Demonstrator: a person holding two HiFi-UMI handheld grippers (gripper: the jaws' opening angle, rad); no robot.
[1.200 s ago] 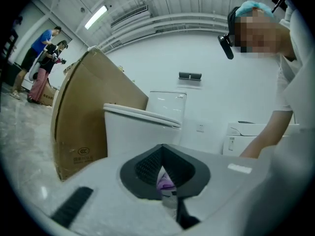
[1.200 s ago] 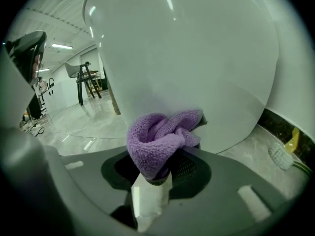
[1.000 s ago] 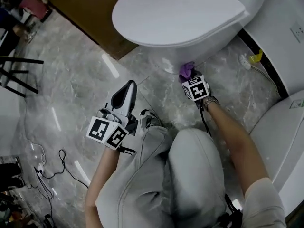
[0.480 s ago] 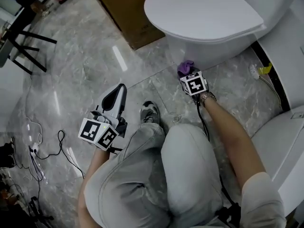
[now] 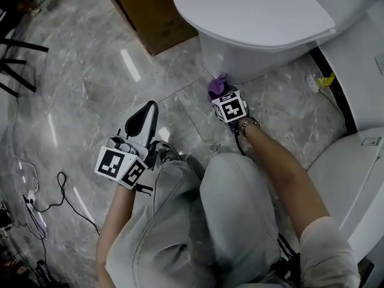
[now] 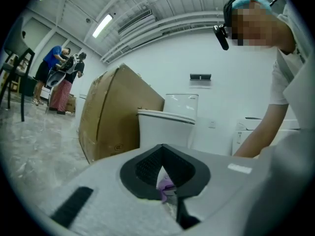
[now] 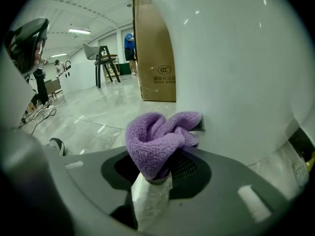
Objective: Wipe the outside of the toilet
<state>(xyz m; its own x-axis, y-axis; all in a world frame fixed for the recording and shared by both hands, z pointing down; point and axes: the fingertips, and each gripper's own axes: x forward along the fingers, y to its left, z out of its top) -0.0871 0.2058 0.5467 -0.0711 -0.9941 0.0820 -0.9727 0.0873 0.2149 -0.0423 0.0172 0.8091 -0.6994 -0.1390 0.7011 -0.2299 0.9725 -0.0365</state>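
The white toilet [image 5: 252, 11] stands at the top of the head view with its lid down. My right gripper [image 5: 221, 95] is shut on a bunched purple cloth [image 5: 217, 86], which presses against the front left of the toilet's foot [image 5: 234, 65] just above the floor. In the right gripper view the cloth [image 7: 157, 139] bulges out of the jaws of the right gripper [image 7: 160, 173] and touches the curved white foot [image 7: 236, 73]. My left gripper [image 5: 143, 114] hangs shut and empty over the floor beside the person's knee, apart from the toilet [image 6: 165, 127].
A brown cardboard box [image 5: 150, 11] stands left of the toilet. Another white fixture [image 5: 354, 179] sits at the right, with a plug and yellow clip [image 5: 321, 80] by the wall. A cable [image 5: 66, 191] trails at the lower left. Dark chair legs [image 5: 18, 53] stand far left.
The right gripper has slid the purple cloth a little to the left along the toilet's foot. The left gripper has stayed low and shut. The head camera has swung.
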